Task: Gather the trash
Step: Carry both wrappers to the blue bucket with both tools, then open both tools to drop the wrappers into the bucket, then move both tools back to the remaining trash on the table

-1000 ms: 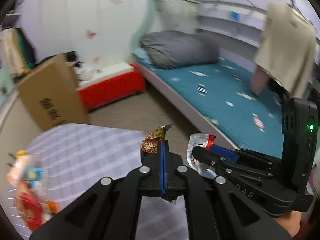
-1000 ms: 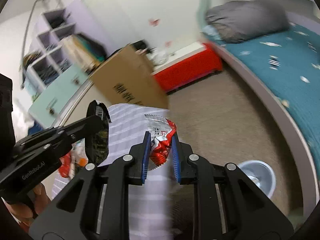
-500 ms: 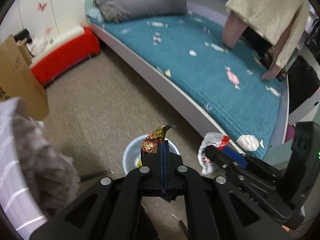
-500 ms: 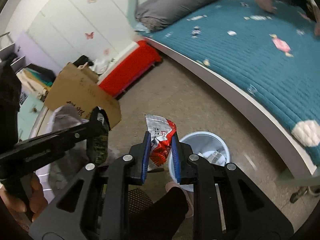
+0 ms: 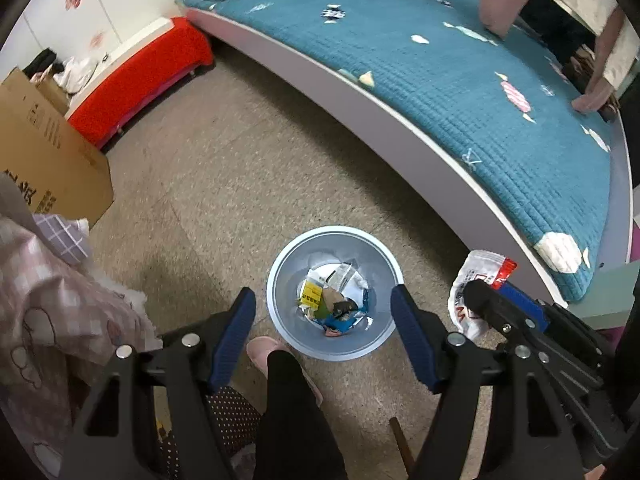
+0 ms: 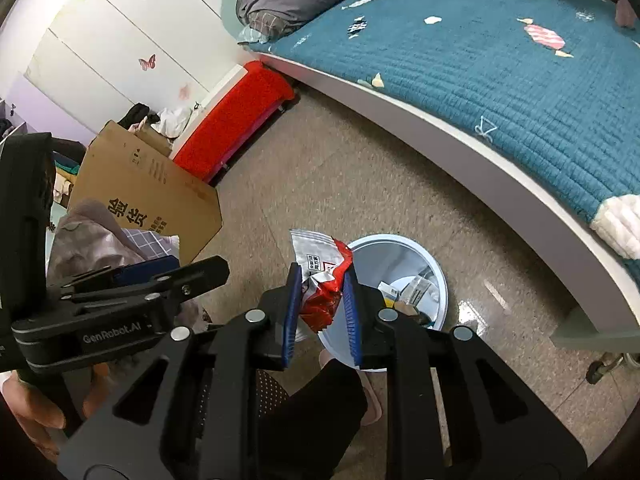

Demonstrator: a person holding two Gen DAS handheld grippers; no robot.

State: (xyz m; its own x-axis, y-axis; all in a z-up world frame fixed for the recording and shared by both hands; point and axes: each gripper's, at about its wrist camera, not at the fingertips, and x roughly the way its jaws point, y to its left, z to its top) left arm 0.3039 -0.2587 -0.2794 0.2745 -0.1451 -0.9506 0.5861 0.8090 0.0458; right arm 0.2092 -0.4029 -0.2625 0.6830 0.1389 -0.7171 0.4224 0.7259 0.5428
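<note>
**Left jaws wide over the bin, right jaws clamped on a wrapper**

Now, going left to right in the left wrist view: a brown cardboard box with black printed characters leans at 9 o'clock, with rumpled pink checked fabric below it at 8 o'clock. The left gripper holds its blue-padded jaws spread wide with nothing between them, directly above the round pale-blue plastic waste bin on the speckled floor. Mixed scraps and wrappers lie at the bin's bottom. A pink slipper touches the bin's rim at 6 o'clock. Toward 4 o'clock, the right gripper has its jaws closed on a crinkled red-and-white foil snack wrapper, held just beside the bin's right rim. In the right wrist view that wrapper hangs over the bin's left edge. Across 12 to 3 o'clock stretches a bed with a teal quilted cover, a red padded bench at 11 o'clock.
</note>
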